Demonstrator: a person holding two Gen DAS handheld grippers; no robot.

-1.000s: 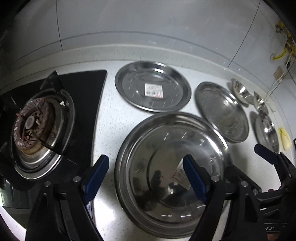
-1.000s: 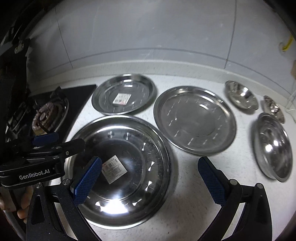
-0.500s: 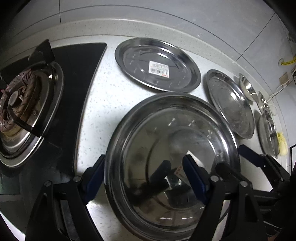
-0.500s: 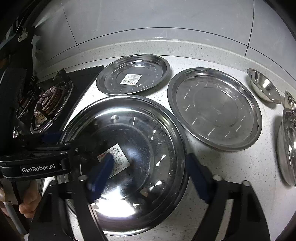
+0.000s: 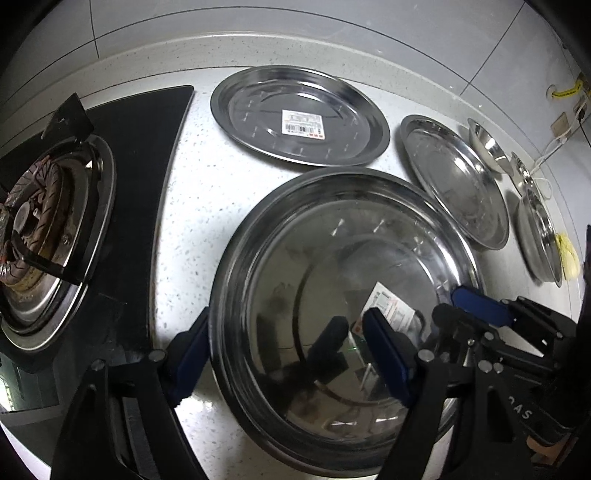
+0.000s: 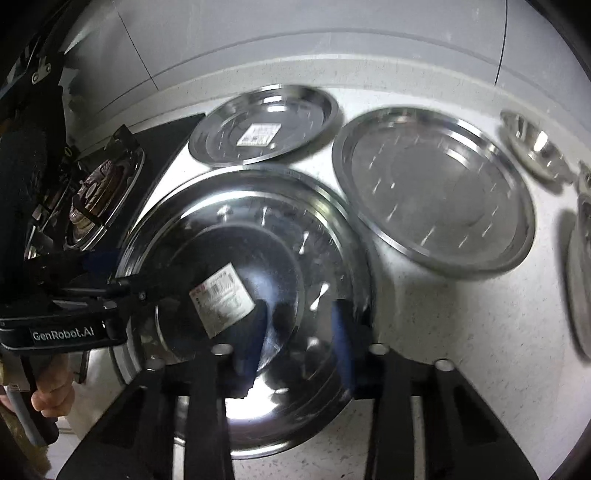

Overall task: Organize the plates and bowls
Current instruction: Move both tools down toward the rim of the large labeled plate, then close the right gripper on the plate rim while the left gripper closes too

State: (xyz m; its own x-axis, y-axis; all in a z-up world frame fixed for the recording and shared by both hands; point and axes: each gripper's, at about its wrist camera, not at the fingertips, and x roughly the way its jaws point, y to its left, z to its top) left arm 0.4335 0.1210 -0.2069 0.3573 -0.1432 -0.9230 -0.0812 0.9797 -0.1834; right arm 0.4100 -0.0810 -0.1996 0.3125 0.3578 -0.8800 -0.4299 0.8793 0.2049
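Observation:
A large steel plate (image 5: 332, 266) with a label lies on the white counter, also in the right wrist view (image 6: 221, 229). My left gripper (image 5: 284, 354) is open and straddles its near left rim, one finger outside, one over the plate. My right gripper (image 6: 299, 332) has its jaws partly closed around the plate's near right rim; the view is blurred. It shows in the left wrist view (image 5: 480, 306) too. A smaller labelled plate (image 5: 299, 114) lies behind, a medium plate (image 6: 432, 188) to the right, and small bowls (image 6: 535, 151) beyond.
A black gas hob with a burner (image 5: 40, 229) sits left of the plates. Another steel dish (image 5: 535, 229) lies far right by a yellow object (image 5: 569, 254). A tiled wall (image 5: 295, 22) backs the counter.
Both grippers have moved forward and down onto the large plate's rim from either side. The right gripper's jaws have narrowed from wide open.

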